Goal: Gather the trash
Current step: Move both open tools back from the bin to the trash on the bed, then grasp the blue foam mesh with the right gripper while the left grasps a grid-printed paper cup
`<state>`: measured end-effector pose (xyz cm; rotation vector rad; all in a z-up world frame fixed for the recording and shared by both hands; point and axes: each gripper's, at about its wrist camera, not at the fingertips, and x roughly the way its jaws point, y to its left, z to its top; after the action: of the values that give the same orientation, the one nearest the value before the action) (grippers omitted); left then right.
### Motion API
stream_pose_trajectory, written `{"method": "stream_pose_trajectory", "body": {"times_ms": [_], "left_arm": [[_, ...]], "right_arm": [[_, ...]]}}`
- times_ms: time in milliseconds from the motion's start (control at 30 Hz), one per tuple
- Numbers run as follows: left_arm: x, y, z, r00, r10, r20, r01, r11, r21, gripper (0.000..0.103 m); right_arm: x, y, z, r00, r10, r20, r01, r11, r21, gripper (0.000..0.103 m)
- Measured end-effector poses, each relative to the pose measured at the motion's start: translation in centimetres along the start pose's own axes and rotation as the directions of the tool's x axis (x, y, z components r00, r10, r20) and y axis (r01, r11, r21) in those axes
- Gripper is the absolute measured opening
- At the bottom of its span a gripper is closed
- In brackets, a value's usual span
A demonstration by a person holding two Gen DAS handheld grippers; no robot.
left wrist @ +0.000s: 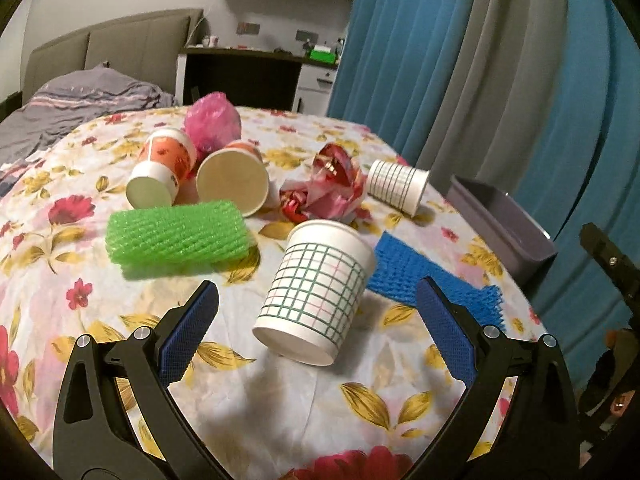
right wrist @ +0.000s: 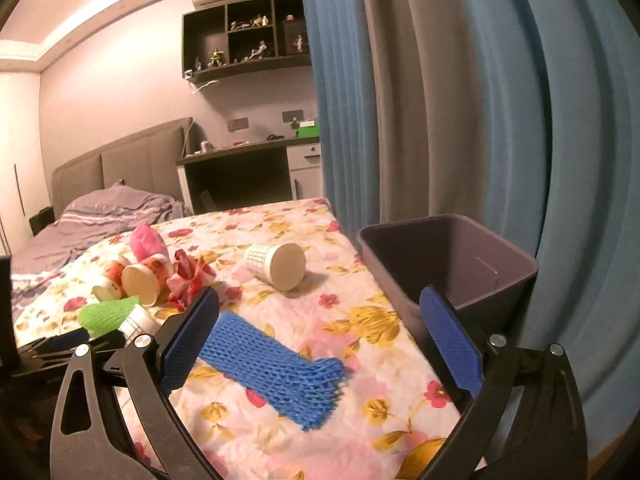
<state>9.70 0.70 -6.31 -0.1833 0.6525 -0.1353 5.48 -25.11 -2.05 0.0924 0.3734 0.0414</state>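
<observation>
Flowered cloth covers the table [left wrist: 100, 304], with blue curtains [left wrist: 404, 52] behind and a bed [left wrist: 76, 100] at ten o'clock. Left tongs [left wrist: 316, 316] are spread wide and hold nothing; a checked paper cup [left wrist: 320, 292] lies on its side between their tips, touching neither. Green foam netting [left wrist: 176, 236] lies at eleven o'clock of that cup, two orange cups [left wrist: 160, 168] beyond it. Right tongs [right wrist: 320, 332] also gape wide and empty over blue foam netting [right wrist: 276, 364], which lies flat between the fingers. A purple bin [right wrist: 448, 264] stands at one o'clock beside the table edge.
</observation>
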Motion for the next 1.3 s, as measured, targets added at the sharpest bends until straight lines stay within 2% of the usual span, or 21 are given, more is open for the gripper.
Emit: {"method": "stream_pose_trajectory", "body": {"times_ms": [233,333,433,600,700,833,1033,1133,1300], "left_arm": [[1.7,0.5,0.1,0.999,-0.014,-0.049,0.013,1.000,-0.012,0.097],[2.2,0.5,0.0,0.997,-0.016,-0.076,0.016,1.000,-0.002,0.092],[2.4,0.4,0.0,0.996,-0.017,-0.085,0.017,1.000,0.010,0.085],[2.5,0.6,-0.1,0.994,-0.061,-0.095,0.061,0.998,0.000,0.058],[2.4,0.7,0.0,0.992,-0.086,-0.091,0.086,0.996,-0.004,0.058],[1.4,0.4,0.0,0.996,-0.084,-0.041,0.085,0.996,0.013,0.056],[-2.0,1.8,0.4,0.996,-0.074,0.054,0.077,0.996,-0.040,0.056],[-3.9,3.5,0.8,0.994,-0.052,0.100,0.061,0.994,-0.089,0.056],[-5.6,5.0,1.3,0.991,-0.019,0.132,0.036,0.991,-0.132,0.056]], "right_arm": [[0.9,0.7,-0.4,1.000,0.014,-0.028,-0.014,1.000,-0.012,0.096],[1.3,1.0,-0.5,0.999,0.019,-0.039,-0.020,1.000,-0.016,0.096],[2.0,1.2,-0.7,0.998,0.025,-0.060,-0.027,0.999,-0.024,0.096],[3.4,1.7,-1.6,0.992,0.040,-0.119,-0.045,0.998,-0.039,0.096],[4.4,1.8,-2.2,0.985,0.042,-0.165,-0.049,0.998,-0.041,0.096],[5.4,1.9,-3.0,0.977,0.045,-0.208,-0.055,0.997,-0.047,0.096],[7.3,2.4,-3.7,0.955,0.043,-0.292,-0.067,0.995,-0.073,0.096],[8.6,2.8,-4.0,0.931,0.040,-0.362,-0.076,0.993,-0.086,0.096],[10.4,3.2,-4.7,0.891,0.036,-0.452,-0.089,0.991,-0.096,0.096]]}}
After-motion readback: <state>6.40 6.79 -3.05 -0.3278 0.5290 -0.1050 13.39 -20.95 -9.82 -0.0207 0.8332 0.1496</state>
